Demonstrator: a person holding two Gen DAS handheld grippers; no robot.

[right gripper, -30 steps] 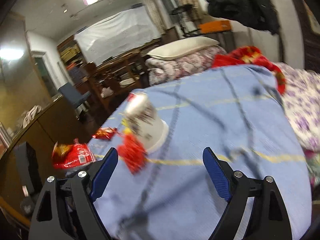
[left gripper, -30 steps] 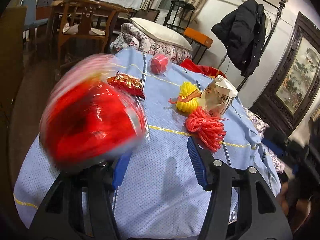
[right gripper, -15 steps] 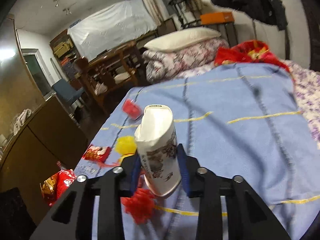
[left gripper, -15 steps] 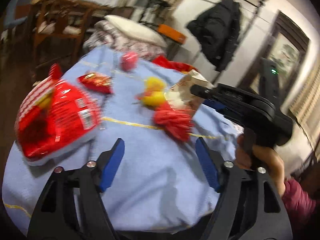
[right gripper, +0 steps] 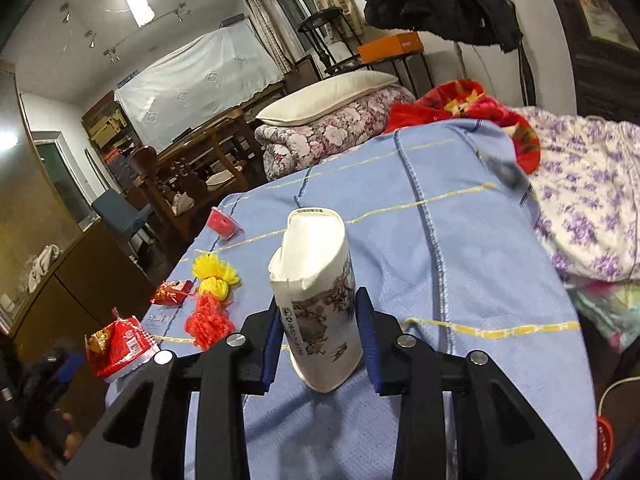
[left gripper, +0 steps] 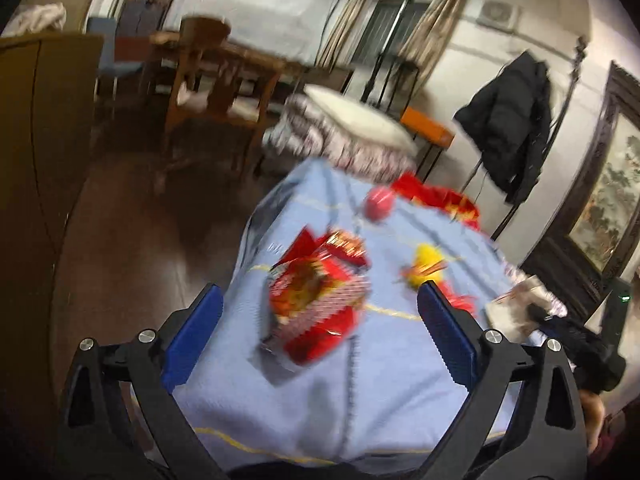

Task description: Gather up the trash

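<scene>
- The right hand-held gripper point(right gripper: 320, 336) is clamped on a white paper cup point(right gripper: 316, 292), its blue pads pressing both sides; the cup stands nearly upright, its mouth squashed flat.
- The cup carries a grey ink-style drawing, a small printed mark and a column of characters down its side, plus a barcode-like strip at the top edge; none of it is legible to me.
- The left hand-held gripper point(left gripper: 320, 320) stands wide apart and holds nothing, hovering over a red snack bag point(left gripper: 316, 304) on the blue cloth-covered surface point(right gripper: 480, 248).
- The bag has a white label patch and checked edging point(right gripper: 122, 344); the print is too blurred to read.
- Farther left on the surface lie a red frilly bundle point(right gripper: 208, 322), a yellow frilly bundle point(right gripper: 214, 274), a smaller red wrapper point(right gripper: 172, 293) and a small red jelly cup point(right gripper: 222, 222) at the far edge.
- Whether the containers hold anything, I cannot tell.
</scene>
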